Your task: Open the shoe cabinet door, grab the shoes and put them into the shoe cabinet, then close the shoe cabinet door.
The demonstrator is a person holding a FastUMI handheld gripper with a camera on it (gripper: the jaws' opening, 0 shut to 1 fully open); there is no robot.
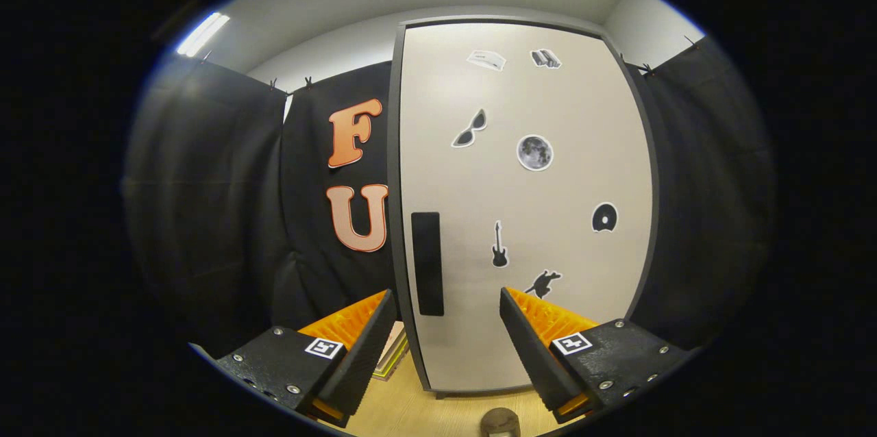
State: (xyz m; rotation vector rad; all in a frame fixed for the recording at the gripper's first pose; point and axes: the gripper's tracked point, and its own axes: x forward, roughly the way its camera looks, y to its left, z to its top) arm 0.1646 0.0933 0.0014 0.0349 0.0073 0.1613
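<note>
The shoe cabinet [527, 204] stands straight ahead, tall and off-white with a dark frame, its door shut. A black vertical handle [427, 263] sits on the door near its left edge, low down. Small dark stickers are scattered over the door face. My gripper [448, 301] is open, with nothing between its fingers; the handle lies just beyond the gap, closer to the left finger [366, 338]. The right finger [531, 341] is in front of the lower part of the door. I cannot pick out any shoes.
The cabinet rests on a light wooden floor [411, 409]. A small round brownish object [500, 422] lies on the floor just under the fingers. Something flat with pale and green edges [392, 355] lies by the cabinet's left foot. Black cloth walls close both sides.
</note>
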